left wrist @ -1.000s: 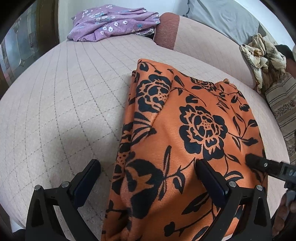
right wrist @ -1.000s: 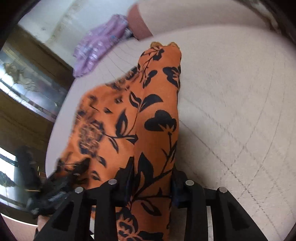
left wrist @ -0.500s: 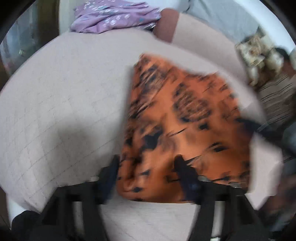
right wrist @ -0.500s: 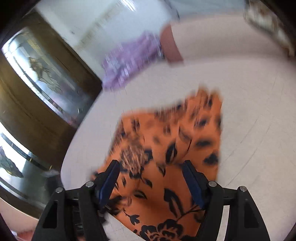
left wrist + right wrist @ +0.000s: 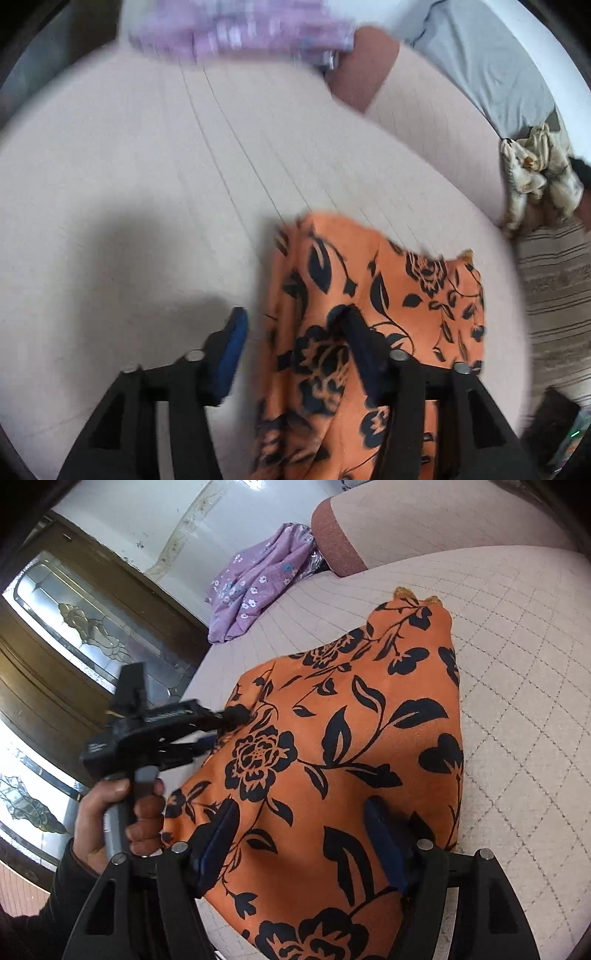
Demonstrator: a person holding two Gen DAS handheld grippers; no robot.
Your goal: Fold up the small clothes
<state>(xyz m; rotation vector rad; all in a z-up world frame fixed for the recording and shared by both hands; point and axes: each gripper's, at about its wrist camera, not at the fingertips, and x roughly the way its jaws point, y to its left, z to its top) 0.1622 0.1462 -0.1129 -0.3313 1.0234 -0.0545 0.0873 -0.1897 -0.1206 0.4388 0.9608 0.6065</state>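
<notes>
Both tongs stand open over the orange floral cloth [image 5: 343, 746] near the bed's [image 5: 535, 672] near edge: left tongs [image 5: 291, 332] at its side hem, right tongs [image 5: 299, 823] astride its near end, long axis running away.

The left gripper [image 5: 293, 334] has its fingers spread wide, pointing toward twelve o'clock in its own view, with blue pads; the picture is blurred, so whether either finger presses on anything is hard to say. From the right wrist view the same tool sits at nine o'clock, its fingers [image 5: 236, 713] reaching toward three o'clock, and the left hand [image 5: 118, 819] wraps the grey handle, dark sleeve at the wrist. The right gripper [image 5: 301, 825] also stands with its fingers parted, angled down and forward.
</notes>
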